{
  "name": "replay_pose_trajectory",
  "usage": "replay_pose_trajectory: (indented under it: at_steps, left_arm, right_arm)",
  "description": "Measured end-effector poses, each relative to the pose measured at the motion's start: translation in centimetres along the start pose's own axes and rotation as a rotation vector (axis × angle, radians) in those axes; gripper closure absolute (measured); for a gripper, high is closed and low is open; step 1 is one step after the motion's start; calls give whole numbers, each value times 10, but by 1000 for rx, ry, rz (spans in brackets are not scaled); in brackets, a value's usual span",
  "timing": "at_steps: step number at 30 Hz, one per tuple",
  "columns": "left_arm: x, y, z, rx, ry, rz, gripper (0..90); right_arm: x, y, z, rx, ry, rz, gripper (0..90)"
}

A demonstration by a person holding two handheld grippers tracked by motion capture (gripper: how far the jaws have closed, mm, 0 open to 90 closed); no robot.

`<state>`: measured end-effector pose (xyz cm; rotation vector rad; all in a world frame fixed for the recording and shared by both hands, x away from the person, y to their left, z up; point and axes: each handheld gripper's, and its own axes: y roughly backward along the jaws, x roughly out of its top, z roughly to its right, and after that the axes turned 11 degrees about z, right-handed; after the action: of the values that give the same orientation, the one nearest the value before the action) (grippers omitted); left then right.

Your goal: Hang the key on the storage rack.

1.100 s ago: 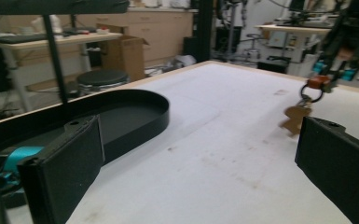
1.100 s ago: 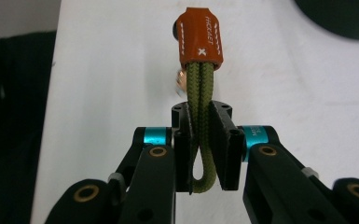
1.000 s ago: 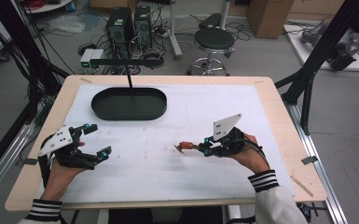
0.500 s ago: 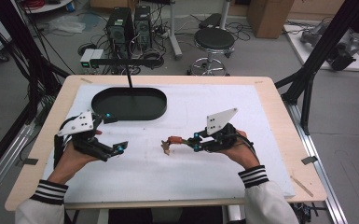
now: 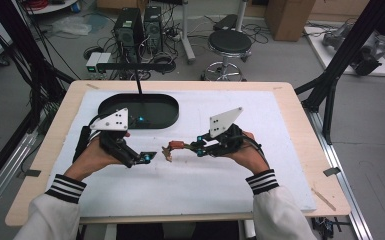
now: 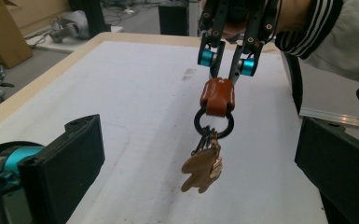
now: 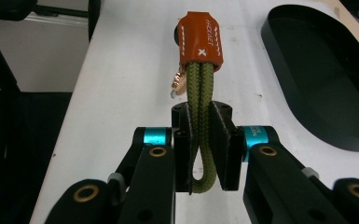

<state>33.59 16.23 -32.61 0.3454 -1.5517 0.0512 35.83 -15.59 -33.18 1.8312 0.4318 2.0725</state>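
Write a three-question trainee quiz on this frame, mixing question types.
1. True or false: the right hand-held gripper is shut on the keychain's olive cord loop.
2. Multiple choice: the left hand-held gripper is A) open, holding nothing B) clamping the keys C) inside the black oval tray.
3. Fill in: the black ring hangs below a ___ leather tab.

Key: 1 true; 2 A; 3 orange-brown.
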Motion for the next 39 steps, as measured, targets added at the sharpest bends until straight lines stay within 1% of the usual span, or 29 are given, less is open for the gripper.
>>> replay_pose_trajectory:
  at_steps: [1,2,3,4,6,7,8,9,10,11,14,15,16,18,20,22,23,25,26,27,28,29,30,31,32,33,37,39]
  left_arm:
    - [0,0,0,0,0,0,27]
    - [2,-3,0,-3,-7,-14,27]
    - [5,-8,0,-14,-10,-26,27]
    - [6,-11,0,-21,-9,-33,27]
    - [8,-16,0,-30,-22,-54,27]
    - [8,-16,0,-30,-22,-54,27]
    - [10,-20,0,-35,-26,-77,29]
    - [10,-20,0,-35,-26,-77,50]
    - [10,-22,0,-53,-22,-92,101]
    - [11,-23,0,-61,-21,-104,128]
    - [11,-27,0,-71,-17,-135,131]
    - [11,-28,1,-72,-18,-135,132]
    - [11,-29,1,-72,-21,-145,135]
    - [10,-30,1,-75,-20,-157,155]
    - [11,-32,1,-78,-17,-165,186]
    - [11,-33,1,-87,-13,-177,236]
    - [10,-34,1,-86,-17,-184,247]
    - [10,-35,1,-86,-12,-189,280]
    - [10,-37,2,-91,-15,-201,296]
    - [9,-37,2,-92,-13,-208,308]
    - [9,-39,2,-94,-7,-208,324]
    - [9,-39,2,-98,-10,-216,342]
    - [9,-39,2,-98,-10,-216,358]
    - [9,-41,3,-98,-16,-229,369]
    - [9,-41,3,-98,-16,-229,383]
    - [9,-43,3,-99,-15,-240,405]
    - [9,-44,3,-104,-10,-258,433]
    - [9,-44,3,-103,-11,-269,477]
  right_arm:
    - [0,0,0,0,0,0,800]
    - [3,-2,1,2,7,0,800]
    - [4,-3,1,3,9,-5,800]
    - [5,-4,2,2,11,-8,800]
    - [8,-6,2,6,16,-16,800]
    - [9,-6,3,10,21,-19,800]
    - [11,-7,3,10,23,-24,800]
    - [12,-8,3,9,25,-26,800]
    - [13,-8,3,13,24,-27,800]
    - [14,-9,3,12,30,-30,800]
    - [16,-11,4,15,32,-32,800]
    - [16,-11,4,17,29,-37,800]
    - [16,-12,4,15,36,-34,800]
    - [16,-14,3,20,32,-42,800]
    - [16,-15,3,22,36,-42,800]
    - [16,-16,3,26,32,-47,800]
    - [16,-17,3,28,32,-50,800]
    - [16,-18,3,28,35,-50,800]
    - [16,-18,3,34,33,-49,800]
    - [16,-18,3,32,29,-52,800]
    - [16,-18,3,34,35,-53,800]
    - [16,-19,3,30,43,-52,800]
    - [16,-19,3,33,43,-54,800]
    - [16,-19,2,35,41,-54,800]
    - [16,-19,2,35,41,-54,800]
    - [16,-19,2,35,43,-56,800]
    - [16,-20,2,37,45,-60,800]
    - [16,-21,1,40,50,-67,799]
